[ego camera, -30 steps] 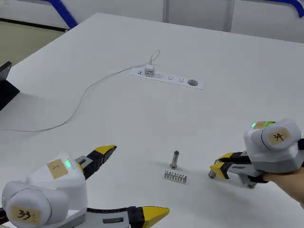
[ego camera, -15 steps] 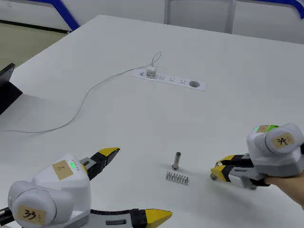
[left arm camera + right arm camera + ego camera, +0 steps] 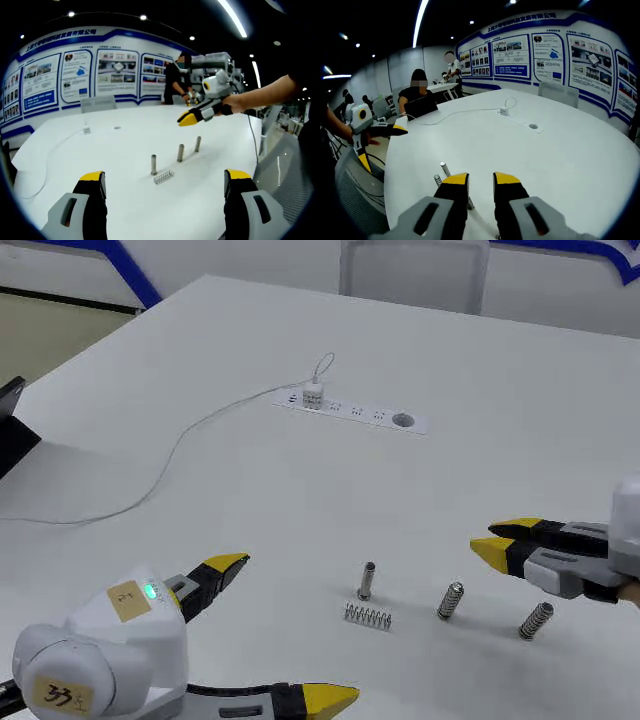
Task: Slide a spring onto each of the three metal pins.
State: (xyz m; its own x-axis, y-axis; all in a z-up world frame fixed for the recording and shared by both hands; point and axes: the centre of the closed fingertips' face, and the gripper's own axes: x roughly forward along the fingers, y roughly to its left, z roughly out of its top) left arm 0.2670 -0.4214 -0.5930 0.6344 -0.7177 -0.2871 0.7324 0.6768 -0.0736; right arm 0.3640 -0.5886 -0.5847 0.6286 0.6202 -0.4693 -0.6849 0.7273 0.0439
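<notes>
Left gripper (image 3: pixel 282 630) gapes — right gripper (image 3: pixel 480 179) narrowly parted.

A large white table (image 3: pixel 480 440) is seen under a dark ceiling (image 3: pixel 370 30) lit by long light strips (image 3: pixel 420 22). A grey chair (image 3: pixel 414 275) is set at its 12 o'clock edge. Blue-trimmed display boards (image 3: pixel 560 55) are mounted along the white wall (image 3: pixel 250 255); beige floor (image 3: pixel 50 325) is glimpsed at 10 o'clock.

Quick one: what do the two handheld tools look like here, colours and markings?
They match: rounded white-grey housings and black jaws with yellow tips. The left tool carries tan stickers, one handwritten "33", and a lit green LED on top. The right tool has grey mounts behind its yellow tips; the head view cuts off its housing.
</notes>
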